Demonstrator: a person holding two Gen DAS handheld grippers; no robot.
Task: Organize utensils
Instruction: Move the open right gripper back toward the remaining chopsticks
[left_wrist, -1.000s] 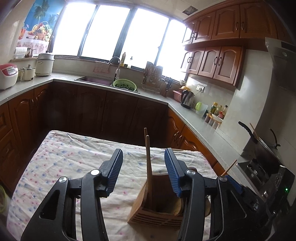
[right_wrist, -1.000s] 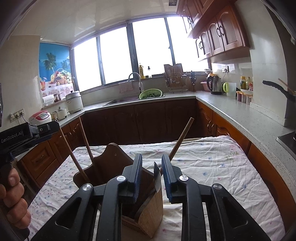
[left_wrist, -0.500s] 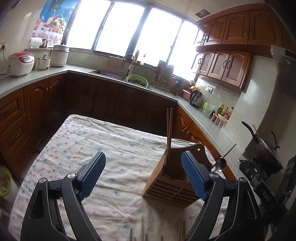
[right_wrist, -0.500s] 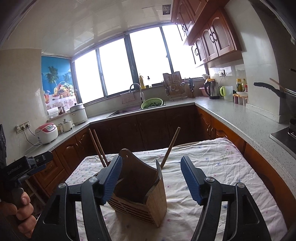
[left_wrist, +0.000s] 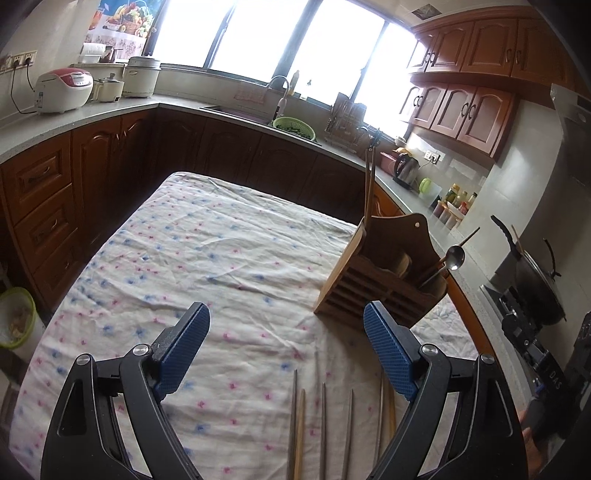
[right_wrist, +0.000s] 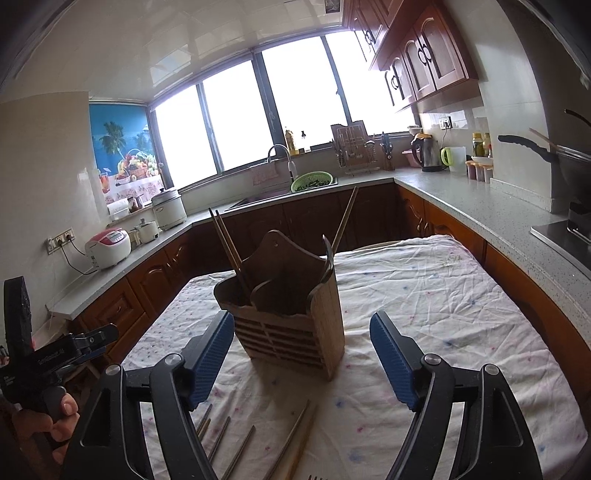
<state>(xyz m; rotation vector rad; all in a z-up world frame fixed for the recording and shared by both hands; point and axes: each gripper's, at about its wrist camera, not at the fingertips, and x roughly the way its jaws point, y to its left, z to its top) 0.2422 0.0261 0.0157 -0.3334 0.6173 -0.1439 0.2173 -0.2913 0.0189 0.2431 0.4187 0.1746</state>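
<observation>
On the table (left_wrist: 207, 236), under a flowered cloth, the largest thing is the wooden holder (left_wrist: 388, 273), standing upright toward the far right side in the left wrist view and straight ahead of the right gripper (right_wrist: 301, 360) in its own view. Two chopsticks (right_wrist: 229, 245) already lean out of the holder's left compartment, a wooden-handled spoon (left_wrist: 455, 257) juts from the right one, and something with a dark blade tip sits beside that handle (what it is cannot be told). Nearer the person, loose chopsticks (left_wrist: 297, 421) lie flat on the cloth, some metal and some wooden, roughly parallel, well apart from the holder's base and pointing toward it.

Both tools are empty. The left gripper (left_wrist: 284, 350) hovers above the cloth with its jaws spread wide, the loose sticks lying between and below them. The right gripper has its jaws spread too, framing the holder without touching it.

I judge the job to be partly done, between one drop-off and the next pick. The next move calls for lowering a gripper over one stick, or a matching pair, and closing low enough to lift it off the soft cloth, then tipping it upright into the chopstick compartment.
</observation>
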